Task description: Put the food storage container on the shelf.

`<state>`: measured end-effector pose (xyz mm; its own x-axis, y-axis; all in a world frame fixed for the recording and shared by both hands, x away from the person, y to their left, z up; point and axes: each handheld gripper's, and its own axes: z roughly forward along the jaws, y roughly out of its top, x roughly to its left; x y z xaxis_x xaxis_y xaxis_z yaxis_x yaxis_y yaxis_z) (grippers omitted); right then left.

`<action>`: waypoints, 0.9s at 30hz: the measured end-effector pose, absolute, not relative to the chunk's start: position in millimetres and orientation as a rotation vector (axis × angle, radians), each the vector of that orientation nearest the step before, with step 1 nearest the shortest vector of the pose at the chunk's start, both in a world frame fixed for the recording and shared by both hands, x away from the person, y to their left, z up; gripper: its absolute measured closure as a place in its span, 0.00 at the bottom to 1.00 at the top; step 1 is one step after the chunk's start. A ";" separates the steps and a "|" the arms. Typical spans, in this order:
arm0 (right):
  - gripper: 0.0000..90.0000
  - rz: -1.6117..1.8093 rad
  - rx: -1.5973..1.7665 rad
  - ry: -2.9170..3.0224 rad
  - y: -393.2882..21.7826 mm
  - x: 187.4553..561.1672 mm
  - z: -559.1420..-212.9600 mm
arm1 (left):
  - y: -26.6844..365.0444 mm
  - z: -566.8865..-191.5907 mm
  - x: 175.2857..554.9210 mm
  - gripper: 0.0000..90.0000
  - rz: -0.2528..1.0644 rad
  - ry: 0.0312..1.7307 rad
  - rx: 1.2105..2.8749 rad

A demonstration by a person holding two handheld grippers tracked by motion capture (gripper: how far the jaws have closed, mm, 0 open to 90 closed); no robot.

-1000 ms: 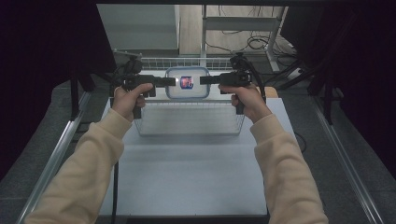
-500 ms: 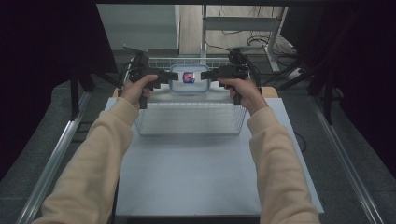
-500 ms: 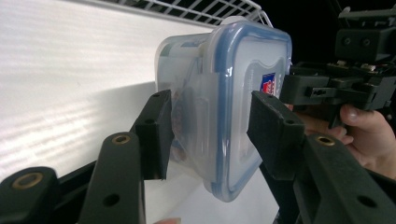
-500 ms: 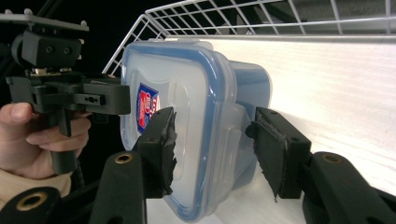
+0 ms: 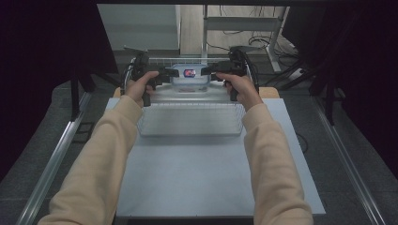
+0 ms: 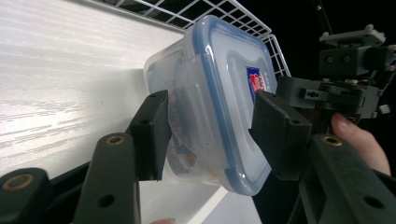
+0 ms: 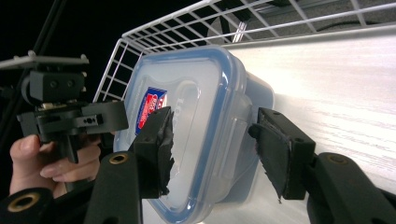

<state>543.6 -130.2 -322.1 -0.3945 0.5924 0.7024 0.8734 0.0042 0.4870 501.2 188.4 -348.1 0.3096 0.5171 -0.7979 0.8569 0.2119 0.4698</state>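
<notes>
Two grippers flank one lidded plastic box (image 5: 189, 78). Left gripper (image 5: 173, 73): jaws just opening, pads astride the box's latch end, contact unclear. Right gripper (image 5: 206, 71): jaws just opening, pads apart around the opposite end. Beyond stands a wire basket (image 5: 190, 123) on the table (image 5: 187, 183).

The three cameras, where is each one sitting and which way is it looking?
High view: above the person's side, looking forward and down at the pale table; both sleeved forearms show.
Left gripper view: on the left gripper, looking along its black jaws at the clear plastic box with a blue-rimmed lid; the other hand shows.
Right gripper view: on the right gripper, facing the same box; the other hand shows.
All share the box and the white wire basket.
</notes>
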 end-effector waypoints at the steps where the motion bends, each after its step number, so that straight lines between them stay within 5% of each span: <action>1: 0.52 -1.337 -1.524 -1.980 -130.1 544.4 -323.9 | 188.8 -350.2 502.4 0.52 -0.388 1.346 1.442; 7: 0.51 -1.355 -1.544 -1.949 -130.6 544.7 -327.1 | 187.6 -352.3 503.6 0.46 -0.392 1.351 1.434; 11: 0.35 -1.395 -1.575 -1.941 -128.6 540.6 -326.6 | 182.6 -350.4 500.8 0.38 -0.316 1.353 1.446; 12: 0.25 -1.451 -1.611 -1.903 -128.9 535.9 -322.8 | 181.8 -347.4 498.2 0.28 -0.266 1.355 1.452; 16: 0.18 -1.576 -1.595 -1.915 -129.6 518.8 -311.1 | 182.0 -336.6 484.1 0.20 -0.131 1.303 1.493; 27: 0.22 -1.732 -1.301 -2.327 -150.4 445.8 -305.1 | 182.2 -330.1 408.5 0.20 0.107 1.149 1.610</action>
